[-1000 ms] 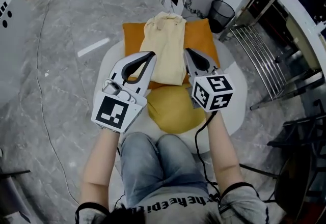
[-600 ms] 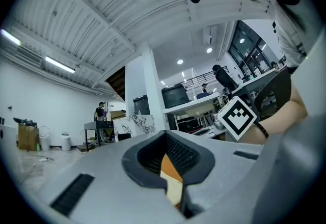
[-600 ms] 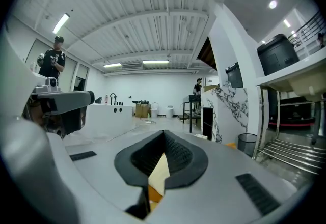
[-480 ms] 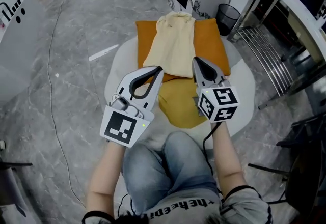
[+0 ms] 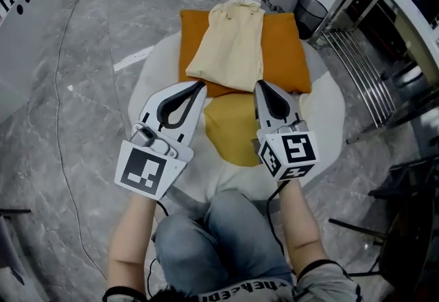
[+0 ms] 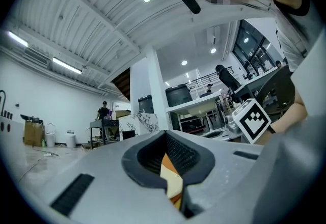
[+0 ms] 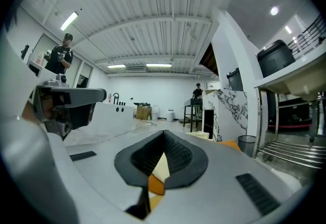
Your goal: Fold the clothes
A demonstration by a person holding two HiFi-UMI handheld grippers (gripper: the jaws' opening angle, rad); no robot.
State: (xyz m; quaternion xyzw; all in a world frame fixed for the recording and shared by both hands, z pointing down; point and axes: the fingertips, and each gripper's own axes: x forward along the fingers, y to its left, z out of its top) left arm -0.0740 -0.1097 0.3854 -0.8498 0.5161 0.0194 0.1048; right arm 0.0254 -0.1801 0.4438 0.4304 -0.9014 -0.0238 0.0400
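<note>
both claws have drawn back toward the person and sunk a little. a second ago their tips reached over the cream top [image 5: 230, 47]; now they sit just at its near edge. left claw [image 5: 201, 85] and right claw [image 5: 260, 84] are each pressed together with nothing clamped, and only slivers of cream and orange show through the hollow behind the tips. they hang side by side, pointing roughly level, one toward each near corner of the top. that placing suits taking both corners at once for the next fold, though the tips would have to part first.

the top lies lengthwise on an orange cloth [image 5: 282, 53] at the far side of the round white bench [image 5: 321, 119]. it looks already folded into a long strip, narrow and bunched at the far end and wider toward the person, with soft creases along it. it seems limp and likely to sag if lifted by one corner alone. a yellow cloth [image 5: 233, 132] lies loosely between the claws, partly tucked under the orange one's near edge.
</note>
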